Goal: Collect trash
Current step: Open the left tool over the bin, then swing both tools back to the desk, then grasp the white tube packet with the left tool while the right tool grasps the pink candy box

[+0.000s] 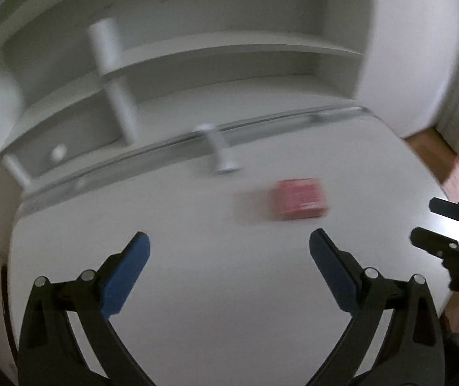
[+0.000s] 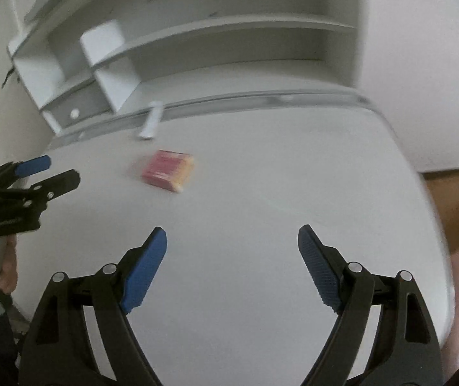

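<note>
— Claws? 
— Left gripper (image 1: 229, 241) spread wide, gripping nothing. Right gripper (image 2: 232, 234) likewise.
— Trash? 
— Red box (image 2: 167, 170) lying on white table (image 2: 261, 193), farther out, beyond both.

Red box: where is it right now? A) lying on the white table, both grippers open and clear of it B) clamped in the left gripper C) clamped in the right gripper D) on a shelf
A: the red box lies on the white table, ahead of the open left gripper and open right gripper, touching neither.
</note>
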Available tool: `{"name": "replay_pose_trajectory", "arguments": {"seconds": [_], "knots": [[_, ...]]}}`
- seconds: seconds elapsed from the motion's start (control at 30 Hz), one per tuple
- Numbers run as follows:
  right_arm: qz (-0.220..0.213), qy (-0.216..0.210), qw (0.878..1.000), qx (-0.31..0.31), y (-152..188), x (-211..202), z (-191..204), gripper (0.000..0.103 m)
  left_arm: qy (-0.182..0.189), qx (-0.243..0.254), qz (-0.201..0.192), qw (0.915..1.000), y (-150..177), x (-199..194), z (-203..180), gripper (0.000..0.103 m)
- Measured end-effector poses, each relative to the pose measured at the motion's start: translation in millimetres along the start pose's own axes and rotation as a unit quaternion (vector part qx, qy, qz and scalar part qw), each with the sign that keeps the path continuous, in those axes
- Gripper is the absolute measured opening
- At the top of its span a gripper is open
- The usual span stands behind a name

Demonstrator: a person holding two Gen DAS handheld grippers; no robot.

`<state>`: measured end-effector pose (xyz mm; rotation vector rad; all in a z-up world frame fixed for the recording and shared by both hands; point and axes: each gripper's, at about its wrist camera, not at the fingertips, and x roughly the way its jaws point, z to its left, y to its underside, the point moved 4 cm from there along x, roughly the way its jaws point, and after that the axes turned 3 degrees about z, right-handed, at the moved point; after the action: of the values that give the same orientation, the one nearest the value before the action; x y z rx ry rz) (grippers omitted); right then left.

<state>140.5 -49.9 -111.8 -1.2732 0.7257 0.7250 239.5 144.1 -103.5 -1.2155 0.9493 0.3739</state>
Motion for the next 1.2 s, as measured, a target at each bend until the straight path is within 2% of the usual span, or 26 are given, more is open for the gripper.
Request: {"name": "replay_pose_trajectory", "arguments": {"seconds": [0.17, 0.33, 0.43, 0.5, 0.57, 0.6, 0.67, 0.77, 0.93, 1.07, 1.13, 1.2], "knots": [[0.033, 0.001, 0.999, -0.019, -24.5, 47.4, 55.7, 0.081, -0.011, -0.029, 0.012, 0.9995, 13.8, 7.3, 47.9, 0.096], [0.05, 0.021, 0.998, -0.015, -39.2, 82.3, 67.7, 0.081, -0.007, -0.043, 0.021, 0.9988, 19.4, 15.7, 66.3, 0.096], [0.05, 0.029, 0.998, -0.003, -45.5, 91.4, 66.5, 0.078, -0.001, -0.043, 0.024, 0.9988, 9.8, 30.3, 67.3, 0.096], [0.049, 0.034, 0.998, -0.005, -49.1, 95.7, 67.0, 0.075, 0.004, -0.042, 0.024, 0.9988, 3.2, 37.0, 64.6, 0.096], [0.04, 0.041, 0.998, -0.007, -53.1, 97.8, 64.3, 0.058, 0.011, -0.038, 0.023, 0.999, -5.6, 43.0, 59.8, 0.096], [0.035, 0.042, 0.999, -0.005, -54.5, 97.0, 63.0, 0.056, 0.008, -0.033, 0.017, 0.9993, -13.4, 46.8, 55.2, 0.096], [0.032, 0.036, 0.999, 0.002, -56.2, 98.5, 58.2, 0.055, 0.013, -0.03, 0.016, 0.9994, -25.9, 56.3, 47.8, 0.096], [0.03, 0.036, 0.999, 0.004, -54.6, 96.6, 50.7, 0.055, 0.044, -0.03, 0.02, 0.9984, -51.0, 75.3, 27.9, 0.096], [0.034, 0.031, 0.999, 0.009, -47.9, 86.2, 33.5, 0.055, 0.037, -0.022, 0.033, 0.9985, -85.5, 115.4, -7.3, 0.096], [0.029, 0.037, 0.999, 0.007, -43.0, 75.8, 20.1, 0.055, 0.03, -0.024, 0.047, 0.9982, -95.1, 136.7, -19.6, 0.095], [0.026, 0.039, 0.999, 0.011, -40.5, 69.2, 9.0, 0.055, 0.021, -0.025, 0.055, 0.9979, -95.2, 143.2, -22.0, 0.089], [0.022, 0.04, 0.999, 0.017, -36.8, 62.8, -2.8, 0.055, 0.016, -0.025, 0.058, 0.9979, -93.8, 145.7, -23.8, 0.076]]}}
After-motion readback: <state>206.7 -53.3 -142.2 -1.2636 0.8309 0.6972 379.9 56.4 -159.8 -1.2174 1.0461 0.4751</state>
